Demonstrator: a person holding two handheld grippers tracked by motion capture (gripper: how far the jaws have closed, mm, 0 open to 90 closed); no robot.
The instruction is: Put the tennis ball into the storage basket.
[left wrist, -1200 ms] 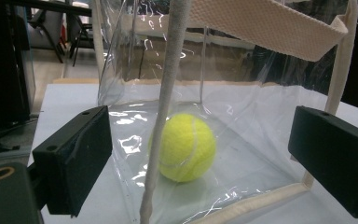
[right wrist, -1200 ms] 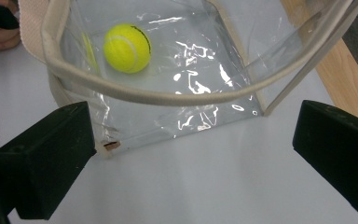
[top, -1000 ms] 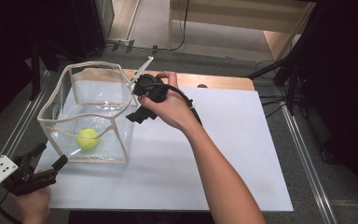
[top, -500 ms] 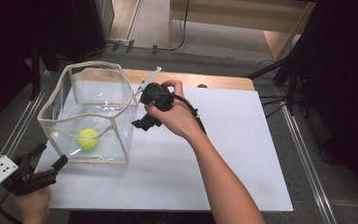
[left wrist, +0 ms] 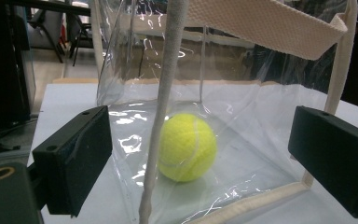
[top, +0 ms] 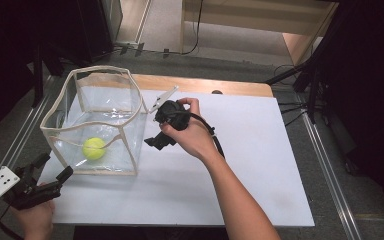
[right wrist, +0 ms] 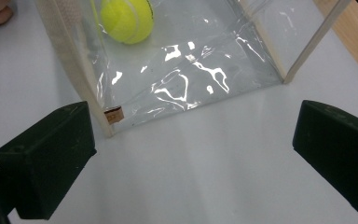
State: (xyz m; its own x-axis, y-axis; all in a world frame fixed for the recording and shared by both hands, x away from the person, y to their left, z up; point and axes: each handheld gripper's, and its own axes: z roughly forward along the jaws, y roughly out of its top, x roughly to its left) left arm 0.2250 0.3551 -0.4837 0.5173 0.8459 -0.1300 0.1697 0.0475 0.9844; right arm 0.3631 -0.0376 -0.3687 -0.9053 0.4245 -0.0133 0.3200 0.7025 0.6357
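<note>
While the left gripper stays low at the near corner of the clear bag, the right gripper has drawn back a little from the bag's right wall. Both have their fingers wide apart and hold nothing. The tennis ball rests inside the bag on the table, so the drop seems finished, though the bag's rim is hard to judge.

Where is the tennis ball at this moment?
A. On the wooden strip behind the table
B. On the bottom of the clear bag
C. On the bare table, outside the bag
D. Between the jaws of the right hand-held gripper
B: the tennis ball lies on the floor of the clear bag, enclosed by its transparent walls and held by no jaws.
</note>
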